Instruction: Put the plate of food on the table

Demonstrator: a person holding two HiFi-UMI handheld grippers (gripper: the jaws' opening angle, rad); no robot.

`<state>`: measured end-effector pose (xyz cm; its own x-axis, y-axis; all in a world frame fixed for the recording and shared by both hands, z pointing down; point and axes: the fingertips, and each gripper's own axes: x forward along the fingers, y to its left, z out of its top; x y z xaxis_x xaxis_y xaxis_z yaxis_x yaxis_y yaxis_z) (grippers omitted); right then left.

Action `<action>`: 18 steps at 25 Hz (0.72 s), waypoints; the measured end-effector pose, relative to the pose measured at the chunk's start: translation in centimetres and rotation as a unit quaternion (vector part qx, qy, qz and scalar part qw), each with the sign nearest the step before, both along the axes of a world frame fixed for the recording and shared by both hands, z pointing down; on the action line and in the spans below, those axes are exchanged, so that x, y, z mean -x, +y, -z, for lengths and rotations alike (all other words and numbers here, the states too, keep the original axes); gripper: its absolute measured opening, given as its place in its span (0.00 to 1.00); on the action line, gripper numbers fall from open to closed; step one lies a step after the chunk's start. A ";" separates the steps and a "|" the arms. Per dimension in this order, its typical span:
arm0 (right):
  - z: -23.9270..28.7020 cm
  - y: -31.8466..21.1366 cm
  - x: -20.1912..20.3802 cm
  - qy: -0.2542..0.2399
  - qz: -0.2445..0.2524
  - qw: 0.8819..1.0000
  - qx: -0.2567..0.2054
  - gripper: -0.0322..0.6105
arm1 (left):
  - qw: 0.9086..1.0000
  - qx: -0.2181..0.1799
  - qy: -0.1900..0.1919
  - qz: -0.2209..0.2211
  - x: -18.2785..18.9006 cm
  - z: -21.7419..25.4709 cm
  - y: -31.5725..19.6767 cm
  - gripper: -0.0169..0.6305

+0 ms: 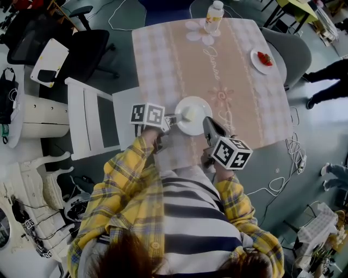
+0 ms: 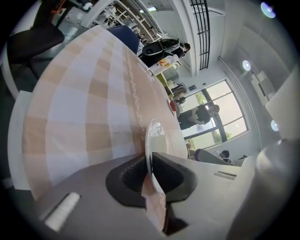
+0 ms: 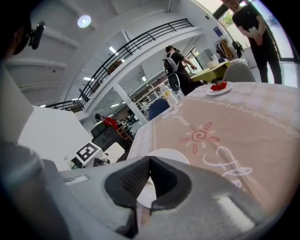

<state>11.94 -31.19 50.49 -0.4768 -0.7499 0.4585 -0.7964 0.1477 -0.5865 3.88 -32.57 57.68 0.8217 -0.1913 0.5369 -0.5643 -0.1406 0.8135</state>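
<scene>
A white plate (image 1: 200, 104) with a pale piece of food on it lies on the pink checked tablecloth (image 1: 234, 70), near the table's front edge. My left gripper (image 1: 173, 120) is shut on the plate's left rim. In the left gripper view the plate (image 2: 152, 136) shows edge-on between the pads of the left gripper (image 2: 150, 169), with a fold of cloth under it. My right gripper (image 1: 209, 126) is at the plate's right rim. In the right gripper view its jaws (image 3: 149, 161) meet, and the plate (image 3: 174, 154) lies just beyond them.
A second small plate with red fruit (image 1: 263, 59) sits at the table's far right, and a bottle (image 1: 214, 16) stands at the far edge. A white chair (image 1: 89, 122) is at the left, a grey chair (image 1: 291, 51) at the right. Someone's legs (image 1: 326, 81) are beside it.
</scene>
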 end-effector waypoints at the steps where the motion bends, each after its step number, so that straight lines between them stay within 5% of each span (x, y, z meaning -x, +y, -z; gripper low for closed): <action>1: 0.0 0.1 0.0 -0.001 0.000 1.000 0.000 0.05 | 1.000 -0.001 -0.005 -0.008 0.0 0.0 0.1 0.09; 5: -0.2 0.3 -0.3 -0.001 -0.002 1.000 0.003 0.05 | 0.996 -0.016 -0.054 -0.067 0.1 -0.4 1.0 0.14; 9: -0.5 0.5 -0.4 -0.003 -0.003 1.000 0.008 0.05 | 0.984 -0.075 -0.127 -0.100 0.4 -0.6 0.8 0.19; 15: -0.7 0.6 -0.1 -0.005 0.002 1.000 0.011 0.05 | 0.943 -0.169 -0.243 -0.155 0.9 -1.1 0.6 0.26; 18: -0.8 0.6 0.2 -0.005 0.005 1.000 0.014 0.05 | 0.912 -0.214 -0.301 -0.177 1.5 -1.3 0.3 0.31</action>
<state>11.78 -30.63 51.26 -0.4894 -0.7320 0.4740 -0.7887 0.1397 -0.5986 2.36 -32.23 58.97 0.4540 -0.2687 0.8495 -0.7476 -0.6336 0.1991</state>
